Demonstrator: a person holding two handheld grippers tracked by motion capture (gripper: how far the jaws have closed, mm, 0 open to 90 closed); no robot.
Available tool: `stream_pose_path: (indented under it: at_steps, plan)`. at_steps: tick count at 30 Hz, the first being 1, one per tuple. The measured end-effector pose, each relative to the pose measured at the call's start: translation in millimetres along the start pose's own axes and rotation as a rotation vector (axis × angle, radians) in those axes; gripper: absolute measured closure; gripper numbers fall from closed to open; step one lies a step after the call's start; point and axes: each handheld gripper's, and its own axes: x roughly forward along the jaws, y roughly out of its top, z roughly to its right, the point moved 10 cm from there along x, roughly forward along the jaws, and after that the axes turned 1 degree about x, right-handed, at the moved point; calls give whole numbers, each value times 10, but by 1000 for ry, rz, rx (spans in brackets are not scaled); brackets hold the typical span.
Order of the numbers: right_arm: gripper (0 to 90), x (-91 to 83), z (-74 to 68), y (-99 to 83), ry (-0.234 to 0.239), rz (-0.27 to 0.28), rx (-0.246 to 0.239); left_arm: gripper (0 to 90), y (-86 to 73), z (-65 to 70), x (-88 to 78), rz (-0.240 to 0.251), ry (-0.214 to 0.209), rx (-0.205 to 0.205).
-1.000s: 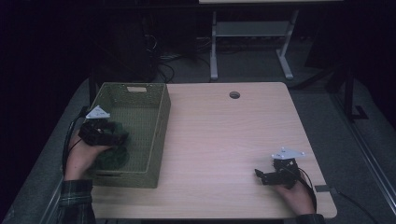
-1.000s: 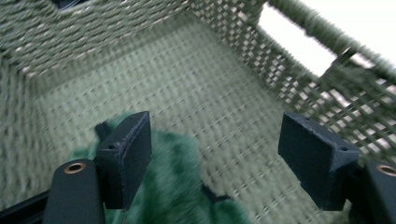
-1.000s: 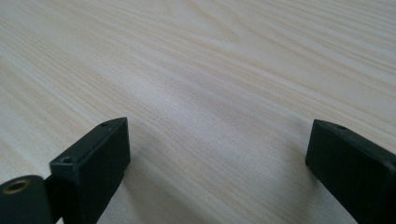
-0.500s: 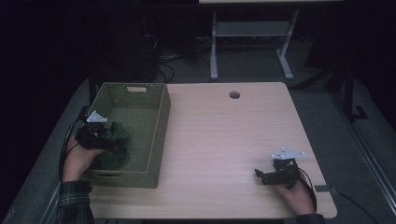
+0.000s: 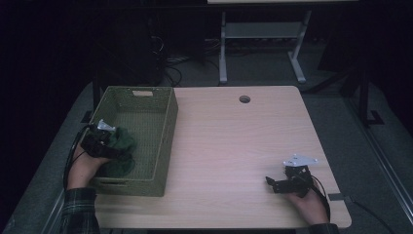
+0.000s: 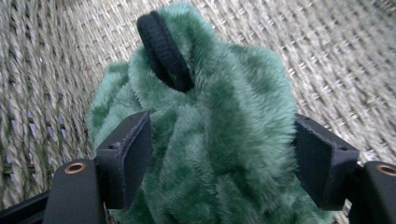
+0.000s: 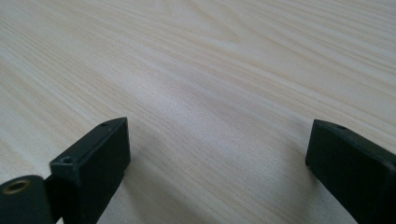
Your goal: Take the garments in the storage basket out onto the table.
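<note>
Left hand-held gripper [image 5: 113, 150]: jaws clamped on a green plush pouch, one pad pressed into each side of the fur; it sits inside the basket near its left wall, over the near half.
Grip detail: in the left gripper view the left hand-held gripper [image 6: 219, 161] has the pouch bulging up between its pads.
Green plush pouch [image 6: 210, 140]: bunched, fuzzy fabric, gathered at the top; in the high view the pouch [image 5: 122, 144] lies in the near left part of the basket, over the woven floor; whether it touches the floor cannot be told.
Black band [image 6: 163, 51]: a thick loop at the top of the pouch, partly sunk into the fur.
Basket [image 5: 165, 141]: green woven, rectangular, open top, standing on the left part of the tabletop; a handle slot shows in its far wall.
Left hand [image 5: 85, 168]: reaches over the basket's near left corner.
Right hand-held gripper [image 5: 269, 183]: jaws apart with nothing between them, resting low at the near right of the tabletop, well apart from the basket.
Right gripper view: the right hand-held gripper [image 7: 217, 154] looks along bare pale wood.
Tabletop [image 5: 234, 146]: light wood grain, with a round cable hole [image 5: 244, 99] near the far edge.
</note>
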Motion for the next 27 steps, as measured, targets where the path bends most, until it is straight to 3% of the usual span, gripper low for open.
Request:
stream_pose_path:
  at_steps: [5, 8, 12, 14, 18, 20, 27]
  plan:
    - [62, 0, 0, 0, 0, 0, 0, 306, -50, 6, 55, -44, 2, 6]
    - [62, 0, 0, 0, 0, 0, 0, 422, -70, 16, 70, -62, -7, 13]
    - [62, 0, 0, 0, 0, 0, 0, 651, -65, 15, 49, -61, -11, 5]
    - [62, 0, 0, 0, 0, 0, 0, 724, -38, 15, 12, -43, -20, -3]
    - [62, 0, 0, 0, 0, 0, 0, 739, 37, 12, -79, 9, -35, -12]
    - [62, 0, 0, 0, 0, 0, 0, 742, 98, 26, -140, 59, -53, -37]
    - [62, 0, 0, 0, 0, 0, 0, 749, 260, 45, -371, 165, -86, -41]
